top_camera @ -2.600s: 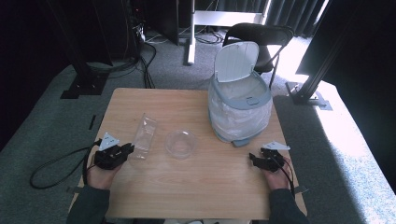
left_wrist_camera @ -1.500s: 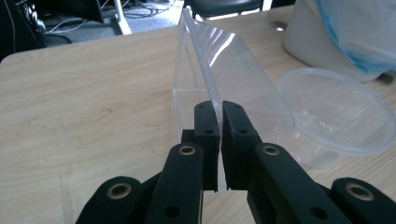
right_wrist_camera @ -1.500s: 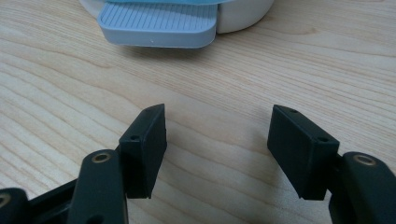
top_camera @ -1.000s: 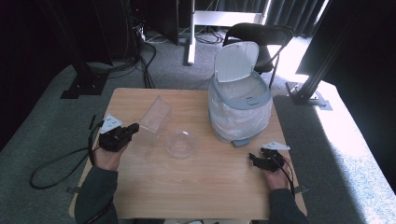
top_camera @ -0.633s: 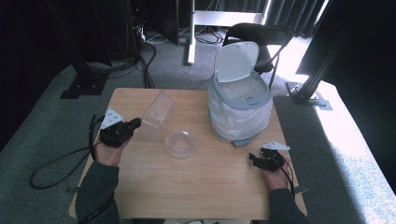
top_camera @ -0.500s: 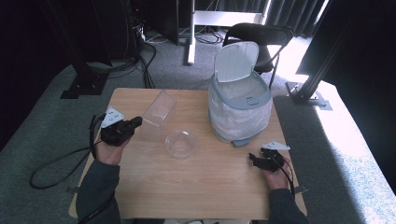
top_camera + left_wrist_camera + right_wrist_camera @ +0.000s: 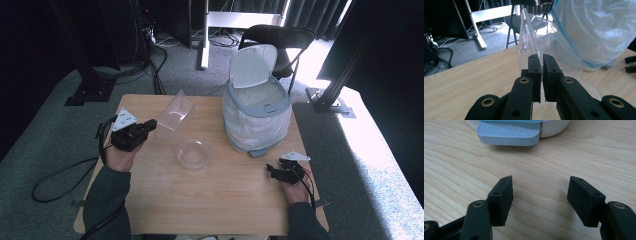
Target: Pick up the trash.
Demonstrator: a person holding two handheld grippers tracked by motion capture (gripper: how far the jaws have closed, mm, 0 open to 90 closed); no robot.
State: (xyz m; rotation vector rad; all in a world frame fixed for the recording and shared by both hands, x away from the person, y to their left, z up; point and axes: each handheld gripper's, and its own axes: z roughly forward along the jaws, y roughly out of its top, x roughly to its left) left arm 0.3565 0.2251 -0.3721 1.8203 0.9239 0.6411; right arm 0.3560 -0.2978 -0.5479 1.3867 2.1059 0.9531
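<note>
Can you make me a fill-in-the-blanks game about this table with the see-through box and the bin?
1. The left gripper has its fingers shut on the clear plastic ____.
2. The lid of the pedal bin stands ____.
3. The right gripper has its fingers ____, with bare wood between them.
4. The clear round bowl rests on the ____.

Missing words: container; open; open; table

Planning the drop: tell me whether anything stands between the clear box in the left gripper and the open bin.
Nothing visible does. The left gripper holds the clear box above the table, and the bin stands open to its right. The clear bowl sits lower, nearer the person.
</note>
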